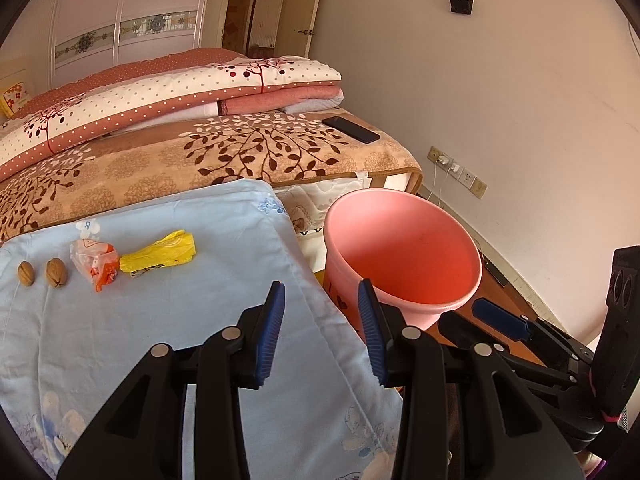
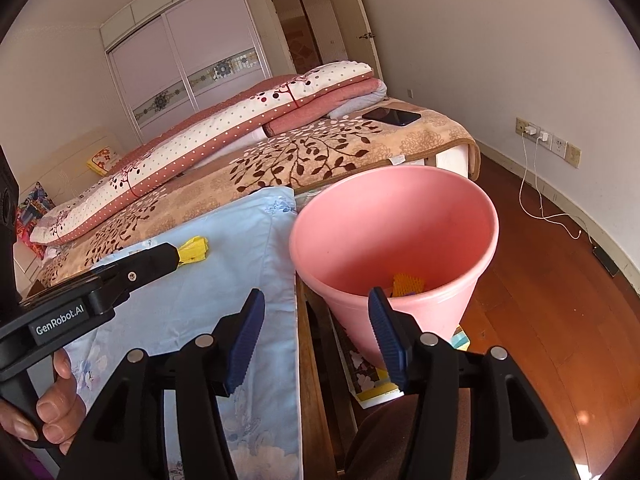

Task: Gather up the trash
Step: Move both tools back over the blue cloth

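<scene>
A pink bin (image 1: 404,256) stands beside the light blue cloth (image 1: 168,340); in the right wrist view the bin (image 2: 396,232) holds a yellow-orange scrap (image 2: 408,283) at its bottom. On the cloth lie a yellow wrapper (image 1: 160,255), a clear orange-printed wrapper (image 1: 95,262) and two walnuts (image 1: 56,273). My left gripper (image 1: 322,292) is open and empty above the cloth's right edge, next to the bin. My right gripper (image 2: 316,300) is open and empty, over the gap between cloth and bin; it also shows in the left wrist view (image 1: 500,314).
A bed with a leaf-patterned blanket (image 1: 224,156), folded quilts (image 1: 168,92) and a black phone (image 1: 351,129) lies behind. Wall sockets with a white cable (image 2: 536,184) are at the right. Wood floor (image 2: 560,300) lies right of the bin.
</scene>
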The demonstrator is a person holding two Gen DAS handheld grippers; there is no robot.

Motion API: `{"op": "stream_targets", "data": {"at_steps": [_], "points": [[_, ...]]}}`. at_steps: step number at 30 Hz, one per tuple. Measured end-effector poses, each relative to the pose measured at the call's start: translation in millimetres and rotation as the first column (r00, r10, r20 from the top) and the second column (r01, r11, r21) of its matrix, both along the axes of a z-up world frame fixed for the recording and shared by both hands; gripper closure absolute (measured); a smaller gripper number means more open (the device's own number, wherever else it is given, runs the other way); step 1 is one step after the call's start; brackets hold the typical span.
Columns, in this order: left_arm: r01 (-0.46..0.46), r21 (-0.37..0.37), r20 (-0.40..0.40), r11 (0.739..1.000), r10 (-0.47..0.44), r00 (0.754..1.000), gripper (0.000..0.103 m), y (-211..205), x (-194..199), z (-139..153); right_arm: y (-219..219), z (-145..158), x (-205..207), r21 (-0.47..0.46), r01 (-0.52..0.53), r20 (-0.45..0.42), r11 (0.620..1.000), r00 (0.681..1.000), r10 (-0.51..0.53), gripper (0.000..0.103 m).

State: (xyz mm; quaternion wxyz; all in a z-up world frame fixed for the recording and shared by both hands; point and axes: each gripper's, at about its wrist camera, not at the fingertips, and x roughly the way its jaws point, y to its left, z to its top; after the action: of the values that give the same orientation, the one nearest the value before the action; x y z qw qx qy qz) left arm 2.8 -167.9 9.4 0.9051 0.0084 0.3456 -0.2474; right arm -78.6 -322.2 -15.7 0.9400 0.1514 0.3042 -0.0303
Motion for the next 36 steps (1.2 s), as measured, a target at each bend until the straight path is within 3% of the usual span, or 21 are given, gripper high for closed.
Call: {"op": "stream_targets", "data": {"at_steps": [15,28,36], "points": [[-0.119,0.008,0.042,0.993,0.118,0.992,0.065,52.5,-7.8,-3.8,55.4,2.3,6.6,-0.078,-0.097,0.001,0.992,0.995,0.097,0.046],[-0.197,0.013,-0.024,0.980,0.197,0.980,0.065,101.9,3.5,-30.4,94.4,-9.2,33.2,-0.110,-0.177,-0.046,0.978,0.984,0.173,0.046],[-0.292,-0.008,-0.082,0.956,0.291,0.953,0.065,147.3,21.0,-43.6,125.8,-16.9,60.4,-0.122,-0.250,-0.077,0.961,0.967,0.242,0.046]]}}
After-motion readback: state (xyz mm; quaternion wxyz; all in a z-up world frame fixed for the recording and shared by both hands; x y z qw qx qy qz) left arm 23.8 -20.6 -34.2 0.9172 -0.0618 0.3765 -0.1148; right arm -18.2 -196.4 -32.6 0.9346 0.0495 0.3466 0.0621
